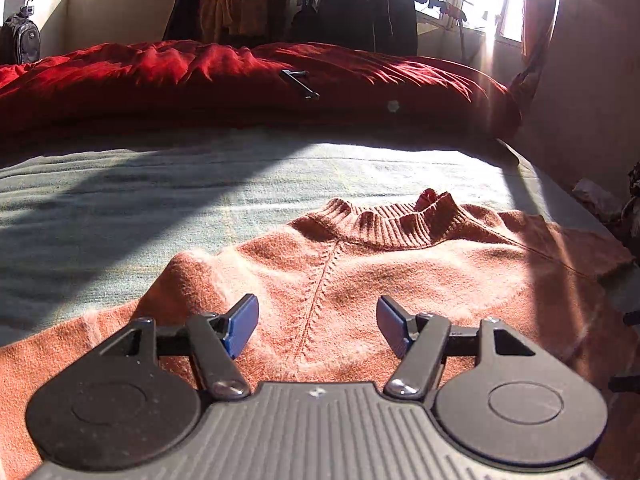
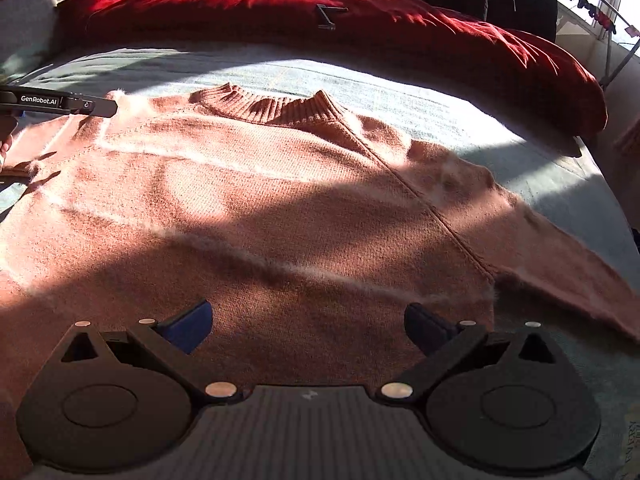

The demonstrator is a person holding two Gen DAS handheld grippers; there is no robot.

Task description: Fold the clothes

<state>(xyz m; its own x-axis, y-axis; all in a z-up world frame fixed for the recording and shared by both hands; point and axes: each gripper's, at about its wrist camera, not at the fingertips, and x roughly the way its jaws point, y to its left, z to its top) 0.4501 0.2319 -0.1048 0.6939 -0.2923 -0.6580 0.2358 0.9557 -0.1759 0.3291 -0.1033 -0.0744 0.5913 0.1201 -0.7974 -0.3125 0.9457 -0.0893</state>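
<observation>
A rust-orange knit sweater (image 2: 248, 208) lies spread flat on the pale green bed sheet (image 2: 440, 96), ribbed collar (image 2: 276, 110) away from me. It also shows in the left wrist view (image 1: 380, 276). My left gripper (image 1: 318, 322) is open and empty, low over the sweater's left shoulder area; its body shows at the left edge of the right wrist view (image 2: 60, 104). My right gripper (image 2: 308, 320) is open and empty, above the sweater's lower body, near the right sleeve (image 2: 560, 272).
A rumpled red duvet (image 1: 240, 76) is heaped across the far side of the bed, with a small dark object (image 1: 300, 84) on it. Dark clothes hang on a rack (image 1: 360, 4) by the windows. A wall (image 1: 592, 80) runs along the bed's right side.
</observation>
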